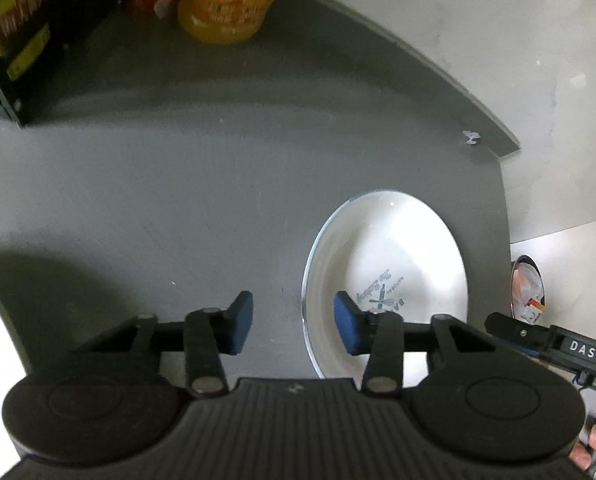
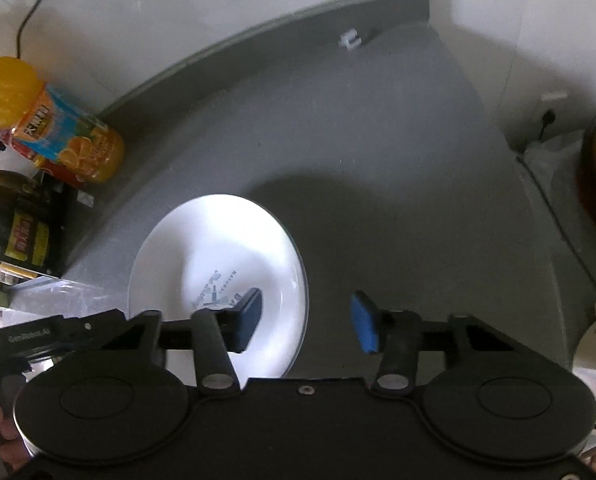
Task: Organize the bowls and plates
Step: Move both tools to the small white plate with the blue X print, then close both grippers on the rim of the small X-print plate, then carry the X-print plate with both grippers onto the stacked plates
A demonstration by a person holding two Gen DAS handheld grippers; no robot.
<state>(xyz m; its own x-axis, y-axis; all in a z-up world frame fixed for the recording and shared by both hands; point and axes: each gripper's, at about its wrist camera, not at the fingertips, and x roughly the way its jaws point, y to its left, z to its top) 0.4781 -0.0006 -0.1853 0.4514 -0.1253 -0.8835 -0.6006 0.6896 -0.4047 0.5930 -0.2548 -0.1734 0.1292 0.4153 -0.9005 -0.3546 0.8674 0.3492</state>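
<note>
one white plate point(image 1: 386, 264) lies flat on the grey counter point(image 1: 201, 200), lower right of centre in the left wrist view and lower left of centre in the right wrist view. it carries a blue printed logo at its middle. no bowls are visible in either view.

left gripper point(image 1: 293, 322): jaws spread wide, holding nothing. its right blue pad sits over the plate's left portion; the left pad is over bare counter, so the rim falls between them. whether either pad touches the plate cannot be told.

right gripper point(image 2: 306, 320): jaws likewise spread and empty, straddling the plate's right rim from the other side.

an orange juice bottle point(image 2: 57, 128) and dark boxes point(image 1: 13, 36) stand at the upper left of both frames, well apart from the plate.

risks, as judged: the rim is thin, glossy and sloped; a shallow pinch could let the plate slip or tip. both grippers closing on opposite edges unevenly could twist it or push it across the counter. closing before the pads sit low enough would miss the rim altogether.
</note>
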